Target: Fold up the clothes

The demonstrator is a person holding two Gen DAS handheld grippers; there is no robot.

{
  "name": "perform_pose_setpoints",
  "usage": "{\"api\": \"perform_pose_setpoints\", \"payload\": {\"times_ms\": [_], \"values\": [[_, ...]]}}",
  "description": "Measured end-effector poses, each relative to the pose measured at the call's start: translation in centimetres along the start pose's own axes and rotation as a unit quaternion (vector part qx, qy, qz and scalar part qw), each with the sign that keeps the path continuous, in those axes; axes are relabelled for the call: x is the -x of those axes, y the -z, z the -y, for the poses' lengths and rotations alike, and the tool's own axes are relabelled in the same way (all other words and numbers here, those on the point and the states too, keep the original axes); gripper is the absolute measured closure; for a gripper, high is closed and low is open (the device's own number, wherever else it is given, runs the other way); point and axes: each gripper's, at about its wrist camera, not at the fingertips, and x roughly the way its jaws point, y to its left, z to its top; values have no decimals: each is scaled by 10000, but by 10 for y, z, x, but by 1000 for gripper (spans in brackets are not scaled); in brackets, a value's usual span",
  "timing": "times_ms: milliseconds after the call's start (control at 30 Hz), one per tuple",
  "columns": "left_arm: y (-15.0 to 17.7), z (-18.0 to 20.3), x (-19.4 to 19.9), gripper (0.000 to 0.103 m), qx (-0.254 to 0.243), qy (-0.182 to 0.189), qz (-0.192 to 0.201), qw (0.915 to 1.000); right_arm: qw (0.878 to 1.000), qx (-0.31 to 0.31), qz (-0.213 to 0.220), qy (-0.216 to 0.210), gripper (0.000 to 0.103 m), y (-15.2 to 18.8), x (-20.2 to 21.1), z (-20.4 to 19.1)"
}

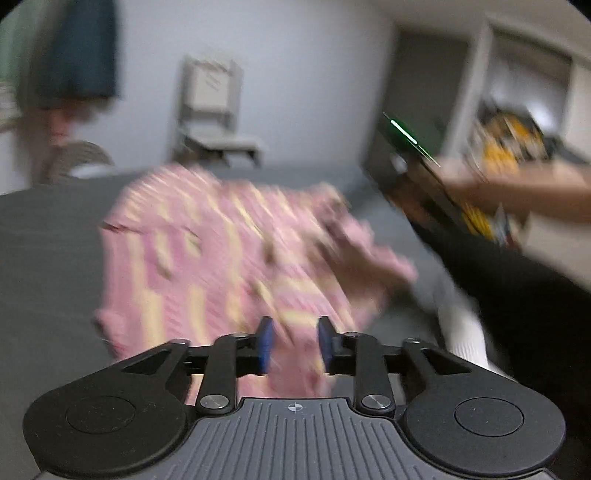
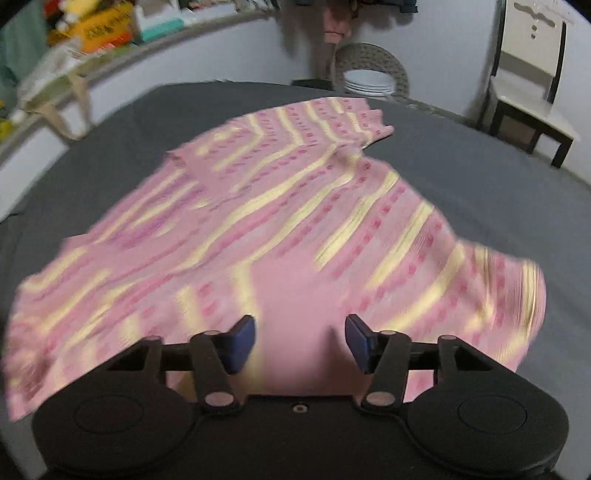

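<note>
My left gripper (image 1: 291, 343) has jaws part open, nothing between the pads, hovering over the near edge of the pink-and-yellow sweater (image 1: 221, 258). My right gripper (image 2: 300, 341) is wider open, also empty, above the sweater's (image 2: 258, 229) plain pink patch. The sweater lies spread on the grey-covered table (image 2: 480, 184), some parts already lapped over — could be mid-fold or just laid out rumpled, can't tell. To grip well: come down on one edge only, pinch a single layer, keep both corners level. Left view is blurred — treat positions loosely. Around: chair (image 2: 528, 81), stacked plates (image 2: 369, 83), cluttered shelf (image 2: 92, 33), all off the cloth. My right arm crosses the left view.
</note>
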Motion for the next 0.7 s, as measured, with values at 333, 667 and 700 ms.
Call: {"api": "perform_pose_setpoints", "payload": {"times_ms": [333,667,700], "values": [[17,34,-34,38,-865,-206,-895,9920,9996,171,-209,-125,97,-10,-25,0],[31,18,-41,70,-765,-478,-1328,9870,9870,-862,593,-1224,97,56,140,-15],[31,17,-39,73,-743,-488,-1288,9877,9830,-1033,596,-1395,97,69,158,-19]]}}
